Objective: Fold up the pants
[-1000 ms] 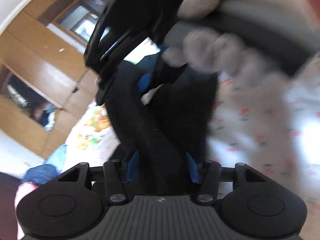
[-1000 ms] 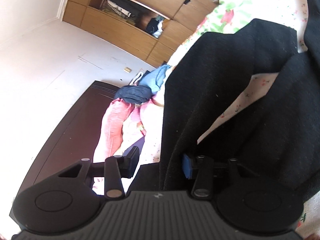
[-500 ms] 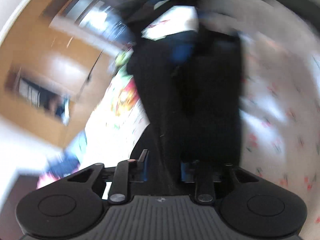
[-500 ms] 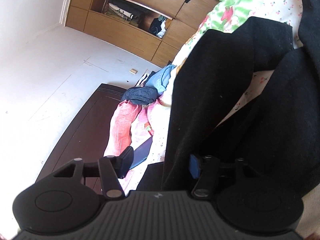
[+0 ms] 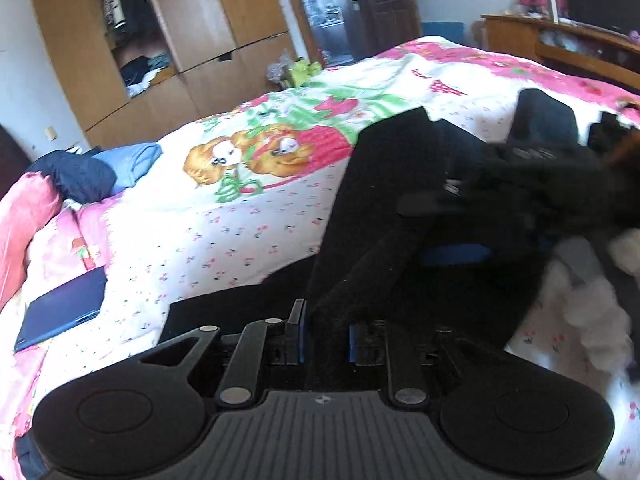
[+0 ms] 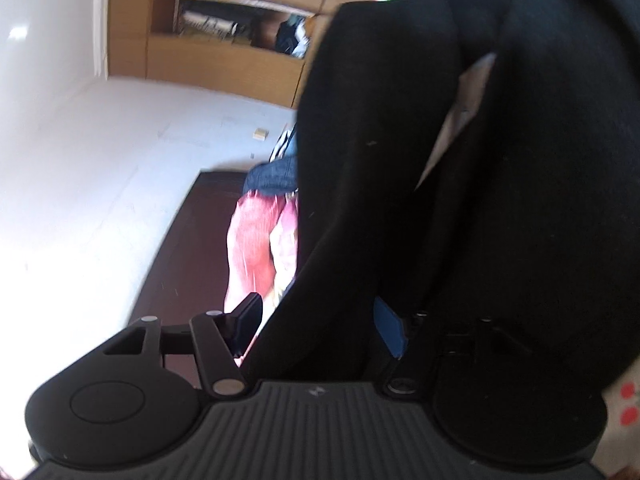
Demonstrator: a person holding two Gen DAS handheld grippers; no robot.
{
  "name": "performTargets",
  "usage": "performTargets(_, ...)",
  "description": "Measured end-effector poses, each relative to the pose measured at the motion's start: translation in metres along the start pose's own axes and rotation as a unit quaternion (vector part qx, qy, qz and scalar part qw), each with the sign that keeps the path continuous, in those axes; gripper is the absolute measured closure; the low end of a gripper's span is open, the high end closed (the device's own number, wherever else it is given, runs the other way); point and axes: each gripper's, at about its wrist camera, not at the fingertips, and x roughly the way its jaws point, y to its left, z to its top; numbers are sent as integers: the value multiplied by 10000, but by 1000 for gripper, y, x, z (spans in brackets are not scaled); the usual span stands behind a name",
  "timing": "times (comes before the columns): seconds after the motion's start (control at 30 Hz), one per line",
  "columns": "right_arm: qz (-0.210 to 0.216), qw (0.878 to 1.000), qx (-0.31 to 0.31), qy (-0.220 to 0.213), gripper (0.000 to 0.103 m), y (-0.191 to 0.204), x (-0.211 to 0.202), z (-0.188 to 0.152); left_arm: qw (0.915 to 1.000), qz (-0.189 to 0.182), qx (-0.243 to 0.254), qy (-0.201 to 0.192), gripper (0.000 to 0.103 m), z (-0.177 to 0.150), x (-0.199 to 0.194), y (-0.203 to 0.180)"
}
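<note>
The black pants (image 5: 384, 184) lie partly on the flowered bedspread (image 5: 240, 216) and are lifted at my end. My left gripper (image 5: 324, 336) is shut on a fold of the pants, which runs up and away from its blue pads. The other gripper's black body (image 5: 512, 192) shows at the right of the left wrist view, over the pants. In the right wrist view the black pants (image 6: 460, 180) hang across most of the picture, and my right gripper (image 6: 320, 320) is shut on their edge.
A dark blue flat case (image 5: 60, 312) lies at the bed's left edge. Folded blue and navy clothes (image 5: 100, 164) and a pink pillow (image 5: 24, 216) are at the far left. A wooden wardrobe (image 5: 168, 40) and a desk (image 5: 560, 40) stand behind the bed.
My left gripper has swung round with the pants, so the bed now lies level in view. My right gripper has lifted its edge, and black cloth now fills more of its view.
</note>
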Motion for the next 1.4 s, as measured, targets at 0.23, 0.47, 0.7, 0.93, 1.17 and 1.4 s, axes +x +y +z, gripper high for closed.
performTargets(0.23,132,9958,369,-831,41,-13,-7,27,9997,-226,5,-80,68,-4,1,0)
performTargets(0.47,279,9885,679,-1319,63,-12,2,67,9996,-194,130,-158,69,0,0,2)
performTargets(0.7,159,9790,-947,-1800,100,66,-55,78,9993,-263,130,-219,71,-3,-3,-2)
performTargets(0.93,-889,9815,-995,-1372,66,53,-61,71,9977,-227,621,-154,71,-14,5,-22)
performTargets(1.17,-1480,9759,142,-1596,51,-1,-22,102,9938,-21,1087,-213,66,-25,14,-27)
performTargets(1.4,-1793,9587,530,-2142,51,-13,-14,113,9939,-262,996,-387,65,-26,27,-28)
